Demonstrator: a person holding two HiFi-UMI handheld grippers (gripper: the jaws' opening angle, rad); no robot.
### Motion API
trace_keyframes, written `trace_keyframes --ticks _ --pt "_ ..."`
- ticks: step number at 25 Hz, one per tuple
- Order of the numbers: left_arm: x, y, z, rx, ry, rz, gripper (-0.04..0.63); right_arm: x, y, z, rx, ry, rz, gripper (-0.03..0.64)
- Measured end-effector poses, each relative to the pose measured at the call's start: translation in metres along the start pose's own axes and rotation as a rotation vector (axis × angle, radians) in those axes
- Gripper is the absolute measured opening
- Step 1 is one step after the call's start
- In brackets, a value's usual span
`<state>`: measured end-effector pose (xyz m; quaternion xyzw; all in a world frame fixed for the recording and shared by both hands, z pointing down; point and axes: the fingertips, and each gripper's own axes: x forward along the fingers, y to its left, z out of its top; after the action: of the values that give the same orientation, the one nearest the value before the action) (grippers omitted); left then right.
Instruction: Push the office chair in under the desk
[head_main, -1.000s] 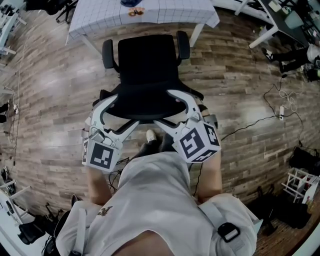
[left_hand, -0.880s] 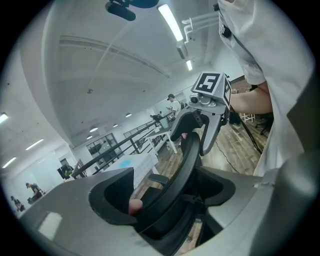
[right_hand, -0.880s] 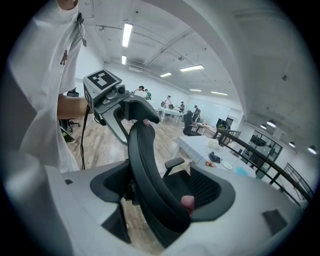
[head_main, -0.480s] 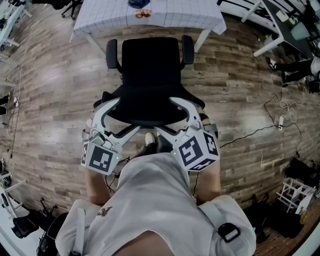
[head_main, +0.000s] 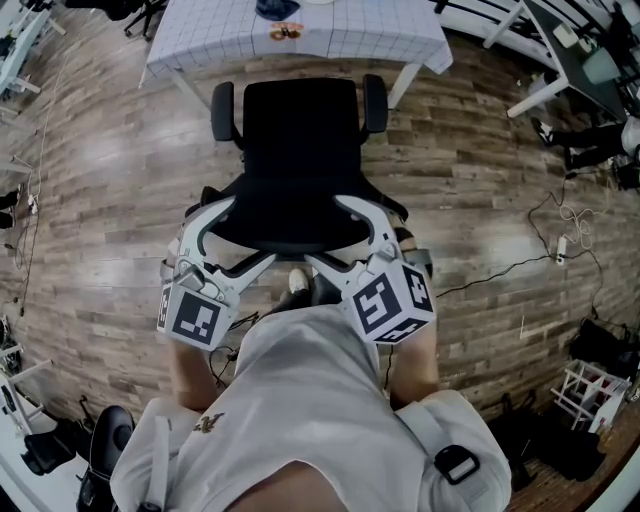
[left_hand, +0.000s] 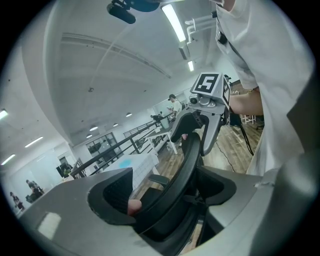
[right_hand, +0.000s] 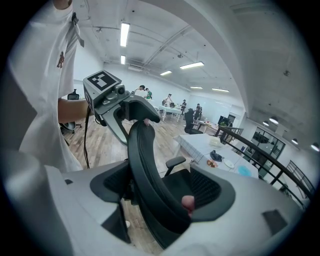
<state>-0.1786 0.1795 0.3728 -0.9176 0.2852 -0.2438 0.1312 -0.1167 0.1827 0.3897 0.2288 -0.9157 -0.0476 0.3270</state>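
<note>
A black office chair (head_main: 300, 130) stands on the wood floor, its seat facing the desk (head_main: 330, 40), which has a white checked cloth. The seat's front is just short of the desk's edge. The backrest (head_main: 290, 215) is towards me. My left gripper (head_main: 240, 235) straddles the backrest's top edge at its left end, and my right gripper (head_main: 340, 232) does so at its right end. In the left gripper view the backrest (left_hand: 190, 165) fills the jaws and a pink pad (left_hand: 134, 205) presses on its mesh. The right gripper view shows the same, with its pad (right_hand: 188, 201) against the backrest (right_hand: 145, 170).
Cables (head_main: 520, 240) and a power strip (head_main: 560, 222) lie on the floor at the right. White table legs (head_main: 530, 65) stand at the top right and a white rack (head_main: 595, 365) at the lower right. Small items (head_main: 285, 30) lie on the desk.
The head view has shifted slightly. Both grippers stay on the backrest in the same places, and the chair has hardly moved.
</note>
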Motion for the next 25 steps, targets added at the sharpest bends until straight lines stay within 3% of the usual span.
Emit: trace_keyframes --ticks 15,25 --pt "0.019 0.006 -0.005 -0.011 0.074 -0.014 0.373 0.007 -0.021 -0.009 -0.031 0.005 0.019 0.388" --pt "0.036 0.020 0.001 -0.025 0.067 -0.037 0.368 0.009 -0.047 -0.011 -0.024 -0.021 0.025 0.405"
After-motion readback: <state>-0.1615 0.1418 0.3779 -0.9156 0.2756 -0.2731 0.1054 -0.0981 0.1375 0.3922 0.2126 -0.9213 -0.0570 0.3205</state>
